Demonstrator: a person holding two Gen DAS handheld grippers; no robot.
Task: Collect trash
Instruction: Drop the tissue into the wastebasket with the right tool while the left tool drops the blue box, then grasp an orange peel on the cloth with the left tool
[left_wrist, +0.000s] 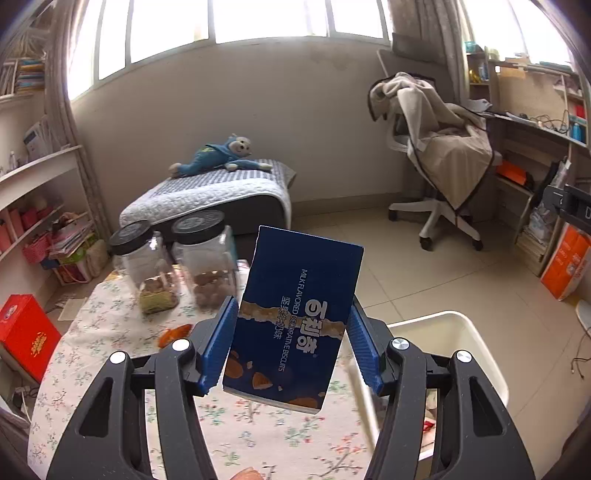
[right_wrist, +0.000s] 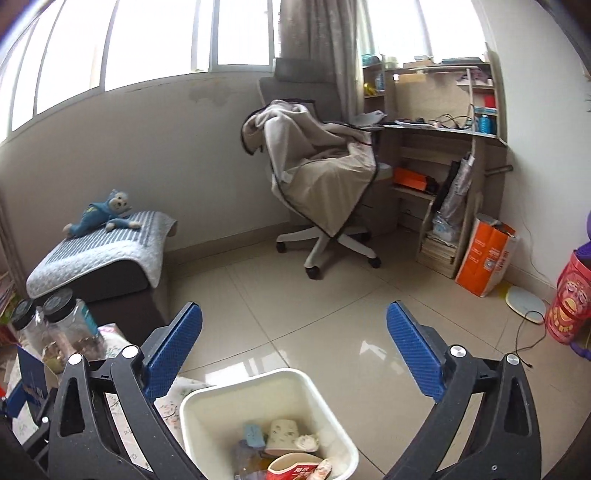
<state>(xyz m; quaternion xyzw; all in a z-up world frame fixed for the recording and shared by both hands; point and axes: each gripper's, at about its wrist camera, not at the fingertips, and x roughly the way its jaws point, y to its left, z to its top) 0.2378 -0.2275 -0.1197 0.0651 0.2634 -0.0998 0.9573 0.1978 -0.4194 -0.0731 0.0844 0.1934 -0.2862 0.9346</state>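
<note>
My left gripper (left_wrist: 291, 332) is shut on a dark blue biscuit box (left_wrist: 295, 314) and holds it upright above the floral tablecloth (left_wrist: 110, 332). The white trash bin (left_wrist: 461, 332) stands just right of the box; in the right wrist view the bin (right_wrist: 207, 410) holds several wrappers and a red cup. My right gripper (right_wrist: 293, 354) is open and empty above the bin. The blue box also shows at the left edge of the right wrist view (right_wrist: 31, 384). An orange wrapper (left_wrist: 173, 334) lies on the tablecloth.
Two clear jars with black lids (left_wrist: 173, 266) stand at the table's far side. A red box (left_wrist: 26, 336) sits on the floor left. A low bed with a blue plush (left_wrist: 214, 155), a draped office chair (right_wrist: 317, 173) and a desk (right_wrist: 443, 147) stand beyond.
</note>
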